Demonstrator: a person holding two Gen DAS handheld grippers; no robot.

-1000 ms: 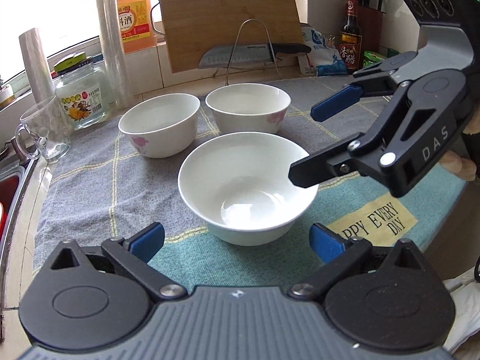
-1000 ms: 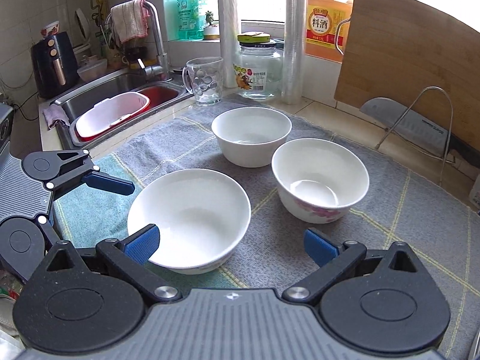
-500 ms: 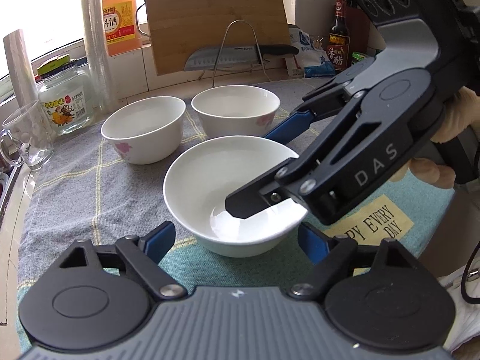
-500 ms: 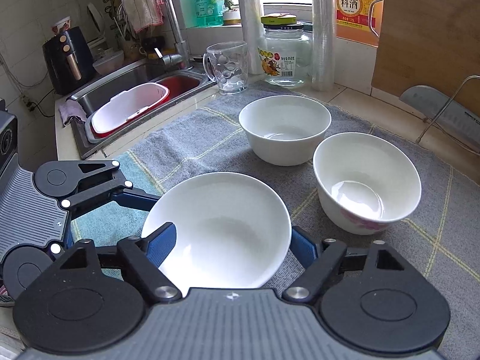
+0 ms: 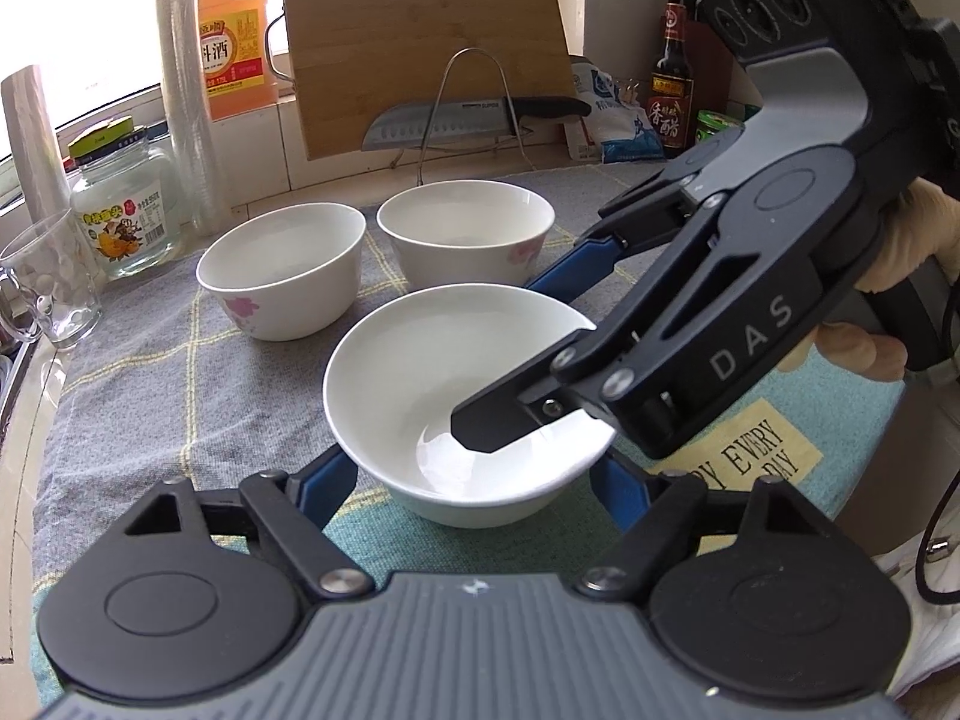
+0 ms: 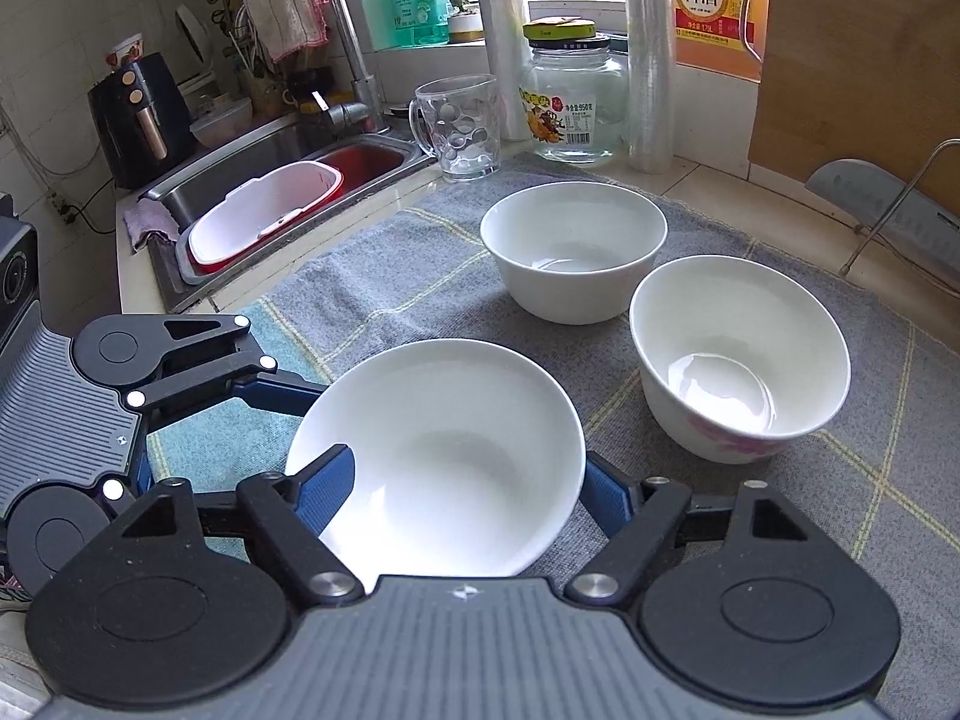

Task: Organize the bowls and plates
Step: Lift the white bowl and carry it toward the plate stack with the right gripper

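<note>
Here, bowl [image 5: 408,372] mouth-up, left tongs [image 5: 468,483] closing on it, right tongs [image 6: 465,480] gripping it

Bright daylight from the blown-out window [image 5: 78,30]; sharp focus, fisheye-bent edges.

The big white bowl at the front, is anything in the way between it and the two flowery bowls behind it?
Nothing visible is. The big white bowl sits on the mat with both grippers closed around its sides. Only bare mat lies between it and the two flowery bowls. The glass mug and jar stand further back.
</note>
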